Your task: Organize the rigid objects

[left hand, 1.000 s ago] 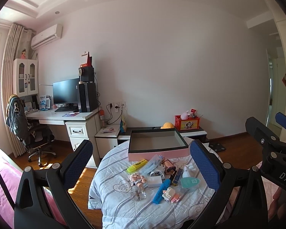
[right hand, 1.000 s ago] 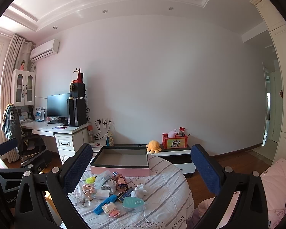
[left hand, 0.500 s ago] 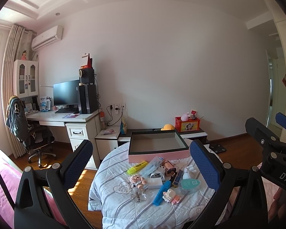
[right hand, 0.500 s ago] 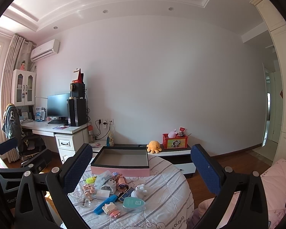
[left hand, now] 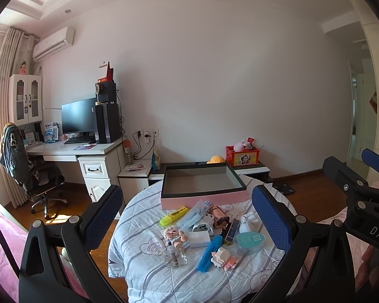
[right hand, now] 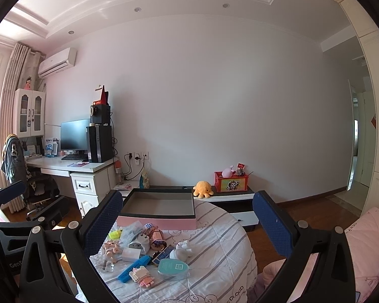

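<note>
Pink-sided and empty, the box (left hand: pixel 204 189) sits at the far edge of your round table (left hand: pixel 149 229), with the clutter heaped just in front: yellow highlighter (left hand: pixel 173 216), blue marker (left hand: pixel 209 253), teal case (left hand: pixel 249 240). Almost nothing has shifted in the past second, so sorting hasn't begun. Your left hand-held gripper (left hand: pixel 187 227) and right hand-held gripper (right hand: pixel 187 229) both gape wide, holding nothing.
</note>
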Demonstrator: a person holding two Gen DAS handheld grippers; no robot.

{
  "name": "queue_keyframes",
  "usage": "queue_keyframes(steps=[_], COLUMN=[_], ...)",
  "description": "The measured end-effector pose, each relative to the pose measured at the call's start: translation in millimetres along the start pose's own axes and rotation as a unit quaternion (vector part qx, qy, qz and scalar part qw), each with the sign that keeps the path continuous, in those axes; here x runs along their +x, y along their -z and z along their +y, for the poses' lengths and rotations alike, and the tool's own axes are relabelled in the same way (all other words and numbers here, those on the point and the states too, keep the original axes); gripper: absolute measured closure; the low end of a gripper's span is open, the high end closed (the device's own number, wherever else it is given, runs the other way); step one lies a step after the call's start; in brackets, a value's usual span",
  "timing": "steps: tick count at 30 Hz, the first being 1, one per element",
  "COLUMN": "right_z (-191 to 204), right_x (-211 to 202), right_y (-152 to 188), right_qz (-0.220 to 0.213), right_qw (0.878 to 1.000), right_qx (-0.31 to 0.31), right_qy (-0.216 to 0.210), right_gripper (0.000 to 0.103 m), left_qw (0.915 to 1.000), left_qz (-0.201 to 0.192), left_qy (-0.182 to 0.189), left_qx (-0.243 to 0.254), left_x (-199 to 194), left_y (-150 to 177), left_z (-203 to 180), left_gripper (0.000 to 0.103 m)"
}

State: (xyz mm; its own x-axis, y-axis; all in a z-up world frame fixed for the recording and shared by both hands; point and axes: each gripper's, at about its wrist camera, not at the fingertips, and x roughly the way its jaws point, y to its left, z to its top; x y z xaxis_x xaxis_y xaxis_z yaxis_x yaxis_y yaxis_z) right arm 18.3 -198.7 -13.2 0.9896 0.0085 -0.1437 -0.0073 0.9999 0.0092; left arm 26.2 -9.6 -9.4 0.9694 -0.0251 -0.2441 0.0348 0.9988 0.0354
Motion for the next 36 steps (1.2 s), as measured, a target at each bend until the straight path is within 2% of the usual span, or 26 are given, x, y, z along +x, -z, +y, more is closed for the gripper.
queue_keyframes(steps=[7, 10, 16, 19, 22, 25, 29, 36], right_z=[-11.3, -17.3, -22.2, -22.3, -18.3, -10.6, -4.1, -0.3], right_x=[59.3, 85.8, 119.6, 134.6, 144.3, 151.2, 167.9, 193.9], right_y=[45.1, 71.8, 121.4, 140.2, 152.2, 159.5, 166.5, 170.9], right_qz=[0.078, 0.119, 0.181, 0.210, 0.227, 0.235, 0.250, 0.262], right_qw=[0.997, 0.993, 0.983, 0.977, 0.973, 0.970, 0.966, 0.961], right_qx=[0.003, 0.007, 0.007, 0.004, 0.003, 0.000, -0.006, 0.009], right_qy=[-0.007, -0.007, -0.025, -0.034, -0.047, -0.064, -0.061, -0.085], right_gripper=[0.000, 0.000, 0.000, 0.000, 0.000, 0.000, 0.000, 0.000], left_qw=[0.9971, 0.9937, 0.9808, 0.9748, 0.9723, 0.9695, 0.9637, 0.9632], left_qz=[0.075, 0.111, 0.191, 0.220, 0.228, 0.238, 0.261, 0.263], left_qy=[0.007, 0.017, 0.010, 0.015, 0.040, 0.029, 0.021, 0.031], left_qx=[-0.001, 0.004, 0.038, 0.034, 0.031, 0.051, 0.053, 0.047], left_x=[63.7, 87.0, 126.7, 142.1, 148.6, 159.5, 182.0, 203.9], left_y=[39.1, 68.1, 132.9, 152.8, 161.1, 166.4, 175.1, 174.4], left_z=[2.4, 3.5, 3.2, 5.6, 3.7, -3.9, -9.4, -21.4], left_gripper=[0.000, 0.000, 0.000, 0.000, 0.000, 0.000, 0.000, 0.005])
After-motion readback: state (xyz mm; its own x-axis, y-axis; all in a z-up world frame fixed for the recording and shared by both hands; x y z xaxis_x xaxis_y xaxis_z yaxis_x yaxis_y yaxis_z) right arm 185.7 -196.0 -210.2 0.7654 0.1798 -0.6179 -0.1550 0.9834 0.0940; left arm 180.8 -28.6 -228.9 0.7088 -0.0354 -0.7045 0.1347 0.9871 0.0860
